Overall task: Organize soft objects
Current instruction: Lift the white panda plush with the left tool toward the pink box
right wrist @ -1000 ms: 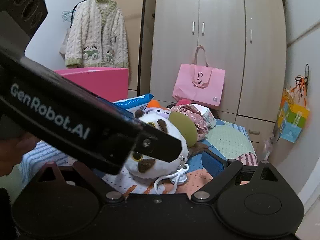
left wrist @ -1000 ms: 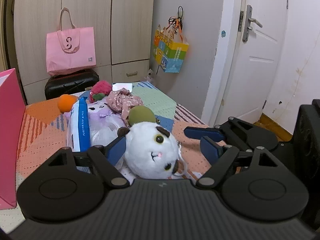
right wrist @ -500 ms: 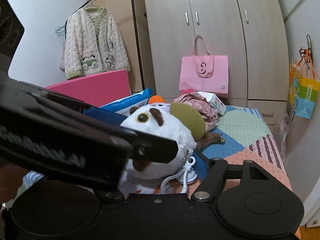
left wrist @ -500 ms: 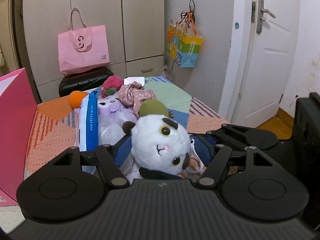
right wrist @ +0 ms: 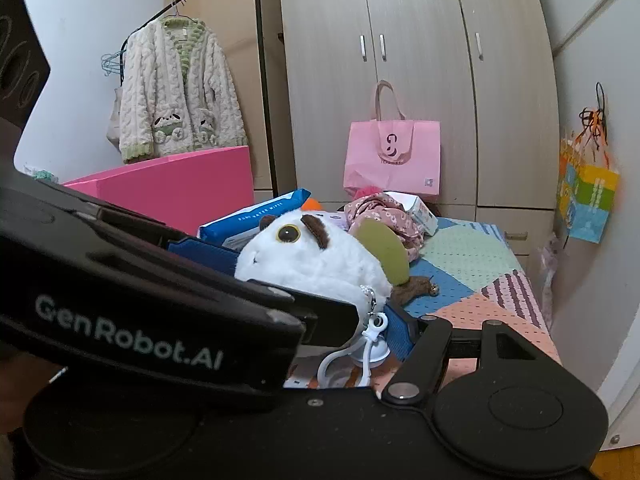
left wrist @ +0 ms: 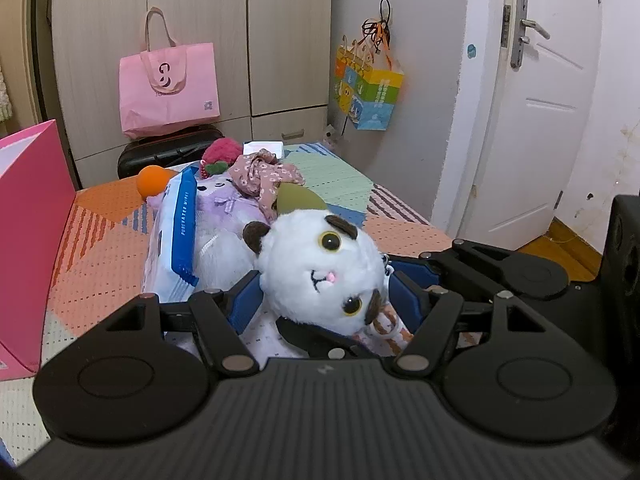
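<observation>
White plush toy (left wrist: 320, 268): brown ear and brow patches, yellow eyes, pink nose, olive-green leaf behind. Beside it, wipes pack (left wrist: 176, 236), white with blue band. Behind the toy: lilac plush (left wrist: 224, 204), pink floral cloth (left wrist: 264, 174), orange ball (left wrist: 152, 181). Bed cover (left wrist: 92, 248): orange, green, blue patches, some striped. Pink tote bag (left wrist: 170, 88) against beige wardrobe (left wrist: 288, 32).
</observation>
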The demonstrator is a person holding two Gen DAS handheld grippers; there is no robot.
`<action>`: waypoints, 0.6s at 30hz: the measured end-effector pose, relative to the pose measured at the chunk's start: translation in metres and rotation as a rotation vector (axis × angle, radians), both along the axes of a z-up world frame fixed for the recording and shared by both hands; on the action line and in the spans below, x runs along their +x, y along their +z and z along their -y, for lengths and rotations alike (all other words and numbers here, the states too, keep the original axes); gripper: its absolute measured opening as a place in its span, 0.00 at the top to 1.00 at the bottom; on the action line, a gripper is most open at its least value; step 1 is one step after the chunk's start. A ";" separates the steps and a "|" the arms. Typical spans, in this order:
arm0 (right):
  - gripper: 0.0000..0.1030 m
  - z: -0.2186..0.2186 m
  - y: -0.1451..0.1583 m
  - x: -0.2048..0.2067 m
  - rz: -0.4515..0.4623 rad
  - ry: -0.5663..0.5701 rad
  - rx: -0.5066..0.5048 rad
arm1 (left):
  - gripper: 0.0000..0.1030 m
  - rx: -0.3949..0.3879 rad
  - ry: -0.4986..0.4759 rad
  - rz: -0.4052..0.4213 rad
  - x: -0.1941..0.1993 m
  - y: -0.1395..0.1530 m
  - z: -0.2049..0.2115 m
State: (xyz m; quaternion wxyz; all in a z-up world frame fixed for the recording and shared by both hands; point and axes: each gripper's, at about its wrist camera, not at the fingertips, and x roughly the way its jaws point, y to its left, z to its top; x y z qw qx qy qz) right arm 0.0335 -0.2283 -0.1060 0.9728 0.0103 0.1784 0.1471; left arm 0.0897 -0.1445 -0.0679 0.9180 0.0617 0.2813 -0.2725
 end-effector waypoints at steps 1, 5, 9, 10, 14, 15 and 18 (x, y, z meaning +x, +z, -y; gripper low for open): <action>0.30 -0.001 0.001 -0.002 0.002 -0.002 -0.005 | 0.34 -0.007 -0.003 -0.004 -0.001 0.001 -0.001; 0.30 -0.004 0.003 -0.009 0.013 -0.016 -0.042 | 0.34 -0.034 -0.022 -0.021 -0.004 0.002 -0.005; 0.30 -0.010 0.007 -0.017 0.015 -0.020 -0.068 | 0.34 -0.051 -0.037 -0.031 -0.008 0.002 -0.009; 0.30 -0.010 0.007 -0.018 0.011 -0.022 -0.070 | 0.34 -0.052 -0.038 -0.035 -0.009 0.002 -0.009; 0.30 -0.013 0.008 -0.021 -0.006 -0.034 -0.077 | 0.34 -0.050 -0.041 -0.053 -0.011 0.002 -0.008; 0.30 -0.014 0.008 -0.023 -0.013 -0.037 -0.085 | 0.34 -0.047 -0.043 -0.060 -0.011 0.002 -0.008; 0.30 -0.016 0.009 -0.025 -0.034 -0.050 -0.104 | 0.34 -0.045 -0.046 -0.078 -0.012 0.001 -0.007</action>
